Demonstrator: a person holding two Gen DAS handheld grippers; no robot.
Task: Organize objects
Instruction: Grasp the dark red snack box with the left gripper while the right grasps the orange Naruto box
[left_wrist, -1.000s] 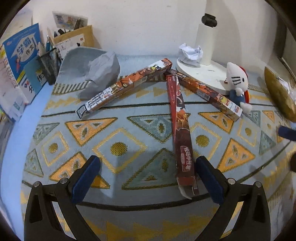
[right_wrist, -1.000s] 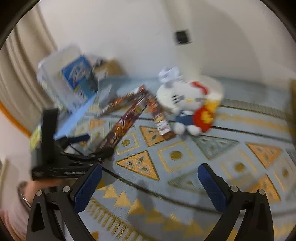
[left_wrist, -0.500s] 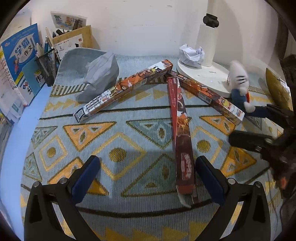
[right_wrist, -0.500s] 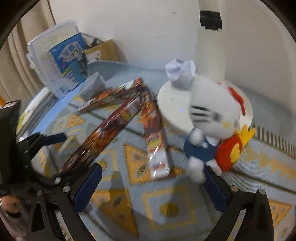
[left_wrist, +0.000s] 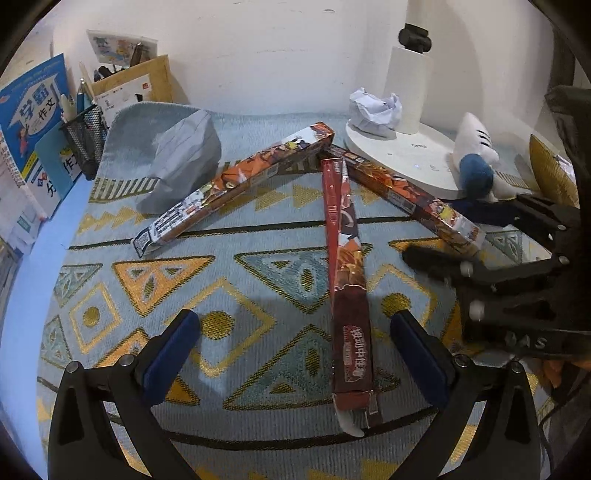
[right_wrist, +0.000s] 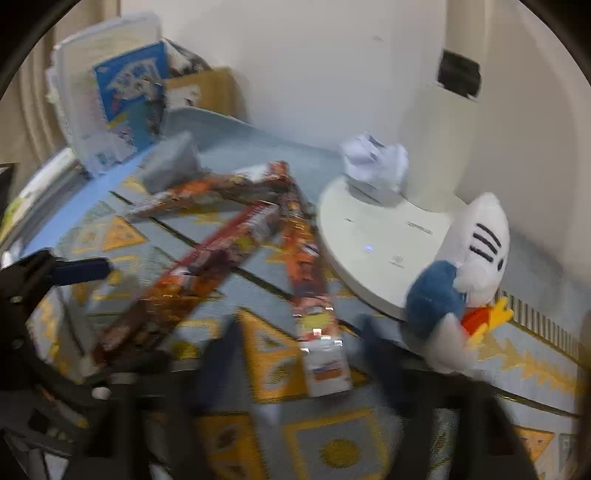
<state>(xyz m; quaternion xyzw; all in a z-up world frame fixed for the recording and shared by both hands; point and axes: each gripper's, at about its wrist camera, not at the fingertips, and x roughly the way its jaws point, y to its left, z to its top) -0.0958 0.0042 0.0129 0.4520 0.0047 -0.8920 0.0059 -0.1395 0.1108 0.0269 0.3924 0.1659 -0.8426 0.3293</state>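
Left gripper (left_wrist: 295, 347) fingers wide over the red box (left_wrist: 349, 284); right gripper (right_wrist: 295, 350) fingers wide, straddling the orange box (right_wrist: 314, 314) end, likely to gather 3 boxes.

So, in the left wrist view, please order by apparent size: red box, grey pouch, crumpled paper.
1. Red box, nearest to the camera, so perhaps flattered
2. Grey pouch
3. Crumpled paper
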